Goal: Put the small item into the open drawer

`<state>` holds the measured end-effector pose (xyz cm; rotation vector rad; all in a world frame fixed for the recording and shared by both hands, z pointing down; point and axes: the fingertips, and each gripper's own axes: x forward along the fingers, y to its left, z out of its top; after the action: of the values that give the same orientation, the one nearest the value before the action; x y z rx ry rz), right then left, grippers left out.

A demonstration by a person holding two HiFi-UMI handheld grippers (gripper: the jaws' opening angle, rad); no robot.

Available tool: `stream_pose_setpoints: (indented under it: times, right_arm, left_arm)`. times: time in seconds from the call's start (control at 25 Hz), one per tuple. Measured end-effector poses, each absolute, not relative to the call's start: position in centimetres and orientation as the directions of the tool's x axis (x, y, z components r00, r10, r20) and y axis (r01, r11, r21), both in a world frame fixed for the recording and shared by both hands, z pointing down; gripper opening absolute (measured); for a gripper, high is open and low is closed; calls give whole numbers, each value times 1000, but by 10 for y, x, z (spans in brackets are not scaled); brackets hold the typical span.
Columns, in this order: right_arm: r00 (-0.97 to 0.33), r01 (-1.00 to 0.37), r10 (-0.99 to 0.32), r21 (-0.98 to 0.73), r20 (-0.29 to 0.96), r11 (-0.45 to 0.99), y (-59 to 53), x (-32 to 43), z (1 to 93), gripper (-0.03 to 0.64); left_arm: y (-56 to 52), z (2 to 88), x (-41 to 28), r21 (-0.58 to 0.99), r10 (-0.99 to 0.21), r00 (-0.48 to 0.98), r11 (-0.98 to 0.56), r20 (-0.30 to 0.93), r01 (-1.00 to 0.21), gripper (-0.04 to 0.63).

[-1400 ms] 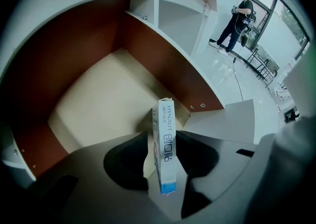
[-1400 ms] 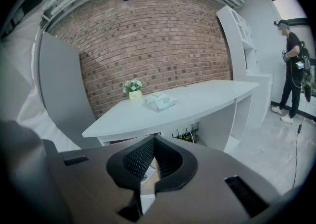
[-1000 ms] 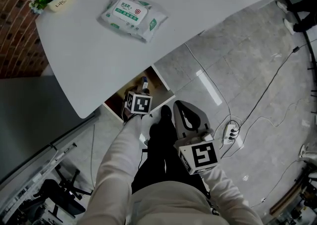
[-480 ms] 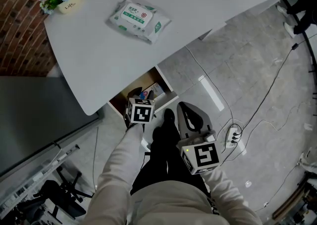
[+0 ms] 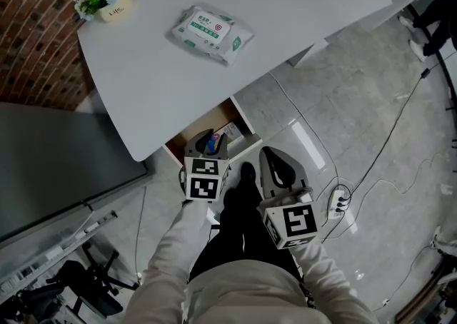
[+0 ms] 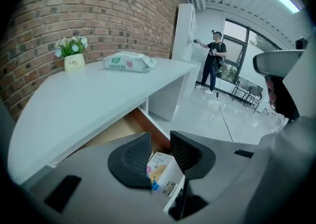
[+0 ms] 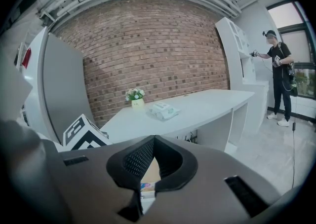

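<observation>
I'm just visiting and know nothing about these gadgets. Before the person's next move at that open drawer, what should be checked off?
1. The small colourful cardboard box lies inside the open wooden drawer: ok.
2. The left gripper grips nothing: ok. Its jaws are closing, the pads touch nothing, and the box shows beyond them.
3. The right gripper is empty, jaws together: ok.
4. The box sits below the drawer's rim, so the drawer could slide shut: cannot tell.
5. The white power strip on the floor lies apart from the person's black shoe: ok.
</observation>
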<state>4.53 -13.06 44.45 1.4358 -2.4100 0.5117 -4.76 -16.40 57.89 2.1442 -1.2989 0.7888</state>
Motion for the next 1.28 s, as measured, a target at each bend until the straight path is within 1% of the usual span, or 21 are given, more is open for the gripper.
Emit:
stream_pose_setpoints:
  times: [0.16,0.48,0.76,1.08,1.28]
  right_arm:
    - [-457,-888,-790,-149,409,436,-125,42,439,26]
    - [-449,-891,-801,-131,396,434,-113,35,433,26]
    - [-452,-889,-808,-113,378,444,-103,28,419,26]
    - [-467,-881,-812,-98,351,464,-89,19,405,26]
    - [-463,-882,-822,-87,332,462,-81,20,395,26]
  left_arm:
    - [-157,550,-53,112,-645,378,-415,664,-903,109]
    - [-146,502,-74,88,-730,368,-392,576,-916,89]
    - [-126,468,-85,83,-764,368,-385,531,-919,61]
    - [-105,429,-105,72,-823,348,-355,449,-932,40]
    - [-94,414,-115,53,-839,337,-349,426,-936,26]
